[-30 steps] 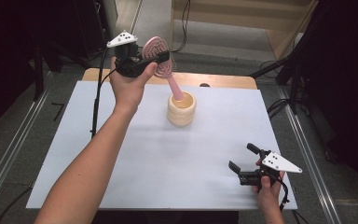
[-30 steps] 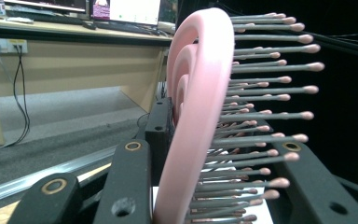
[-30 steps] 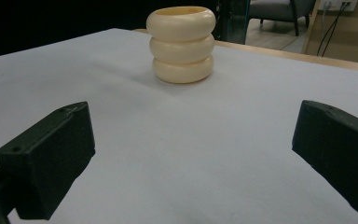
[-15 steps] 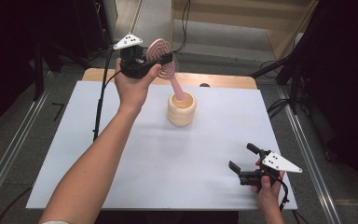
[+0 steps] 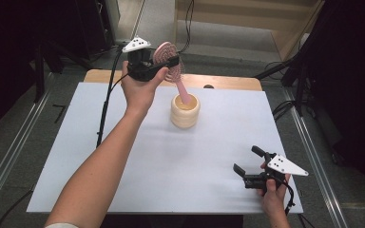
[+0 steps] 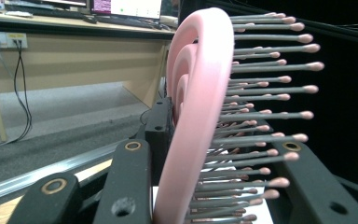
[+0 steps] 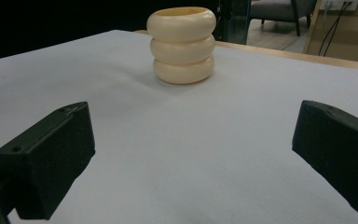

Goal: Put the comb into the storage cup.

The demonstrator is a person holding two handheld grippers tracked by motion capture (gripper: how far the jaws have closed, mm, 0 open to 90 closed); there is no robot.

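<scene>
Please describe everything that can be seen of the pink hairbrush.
The pink hairbrush looks like smooth plastic. Its rounded head has openwork curved ribs and many thin grey bristles with pink ball tips. It stands tilted, head up and leaning away from the cream ribbed cup, while the lower end of its handle is inside the cup's mouth. The left gripper is shut on the head, one jaw on the back and one among the bristles.
</scene>
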